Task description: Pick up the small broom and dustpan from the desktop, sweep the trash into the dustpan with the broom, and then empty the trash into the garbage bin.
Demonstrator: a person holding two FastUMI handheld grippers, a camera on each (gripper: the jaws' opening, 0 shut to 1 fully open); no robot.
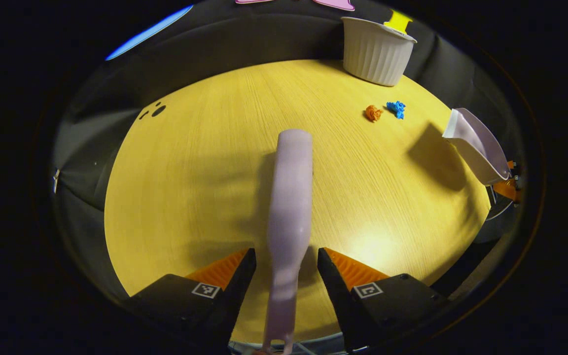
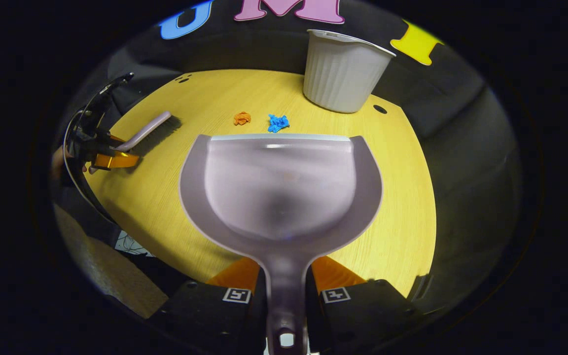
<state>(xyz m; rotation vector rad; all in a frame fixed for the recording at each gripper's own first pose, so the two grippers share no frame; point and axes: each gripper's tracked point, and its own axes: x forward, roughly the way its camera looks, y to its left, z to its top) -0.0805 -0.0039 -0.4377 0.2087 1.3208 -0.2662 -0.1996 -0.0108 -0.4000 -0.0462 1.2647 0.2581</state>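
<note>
Now | left gripper [image 1: 286,266] jaws clamp broom [image 1: 290,197] | right gripper [image 2: 286,291] jaws clamp dustpan [image 2: 279,192]

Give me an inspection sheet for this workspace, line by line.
Surface: yellow wood-grain tabletop, dark holes near its far edge.
Job's things: broom in the left gripper; dustpan in the right gripper, handle between the jaws; white ribbed garbage bin upright at the far edge.
Trash: orange scrap and blue scrap side by side on the table, beyond the dustpan's lip, not yet swept.
Clutter: nothing seen.
Grippers: right shut on the dustpan; left's jaws stand apart from the broom handle, grip unclear.
Cables: some below the table's near edge.
Surroundings: black cloth booth wall.
</note>
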